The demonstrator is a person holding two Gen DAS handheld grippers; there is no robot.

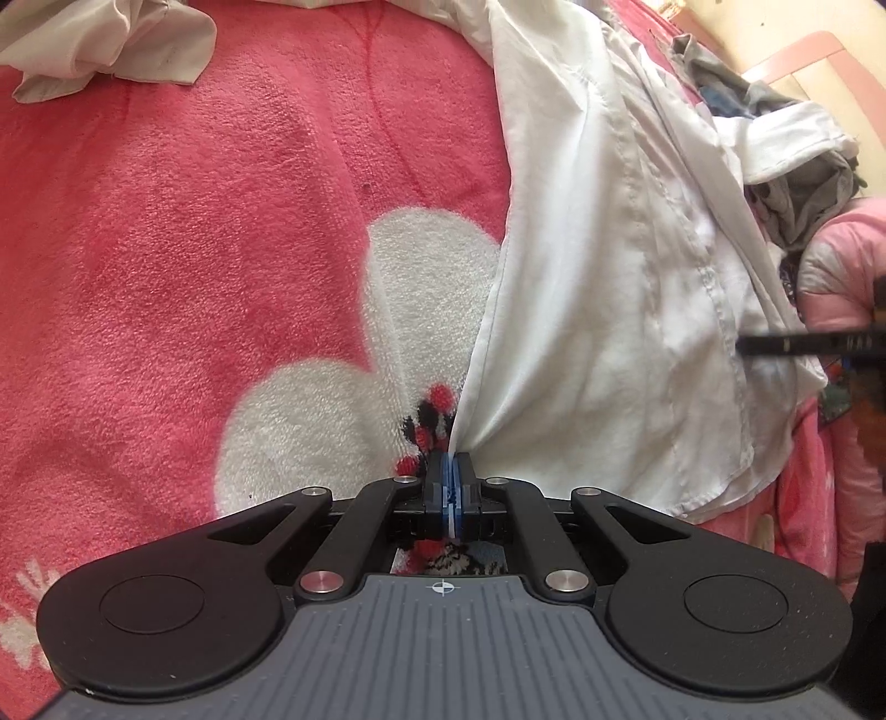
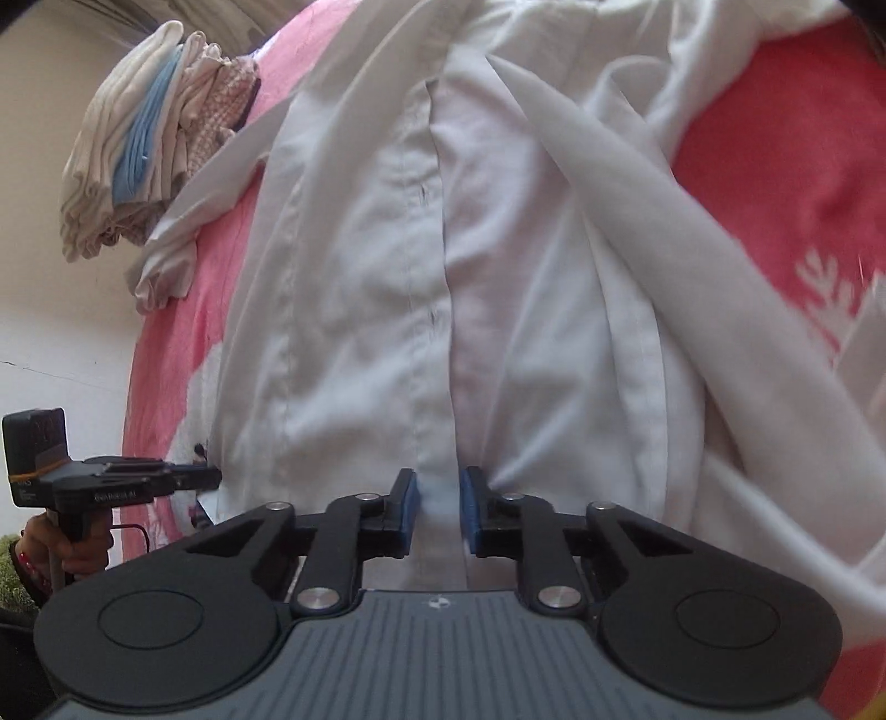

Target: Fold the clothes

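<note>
Lying lengthwise away from both grippers, white shirt (image 2: 443, 266) on pink blanket (image 1: 194, 249), left gripper (image 1: 453, 471) pinching its hem, right gripper (image 2: 437, 498) slightly apart astride the placket.

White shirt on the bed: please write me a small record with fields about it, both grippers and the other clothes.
garment: white shirt, spread on the pink blanket, button strip facing up
left gripper: shut on the shirt's edge
right gripper: jaws apart, the hem at the button strip between them
folded stack: at the blanket's edge, beyond one sleeve
not yet folded: beige cloth; grey heap beside the shirt
</note>
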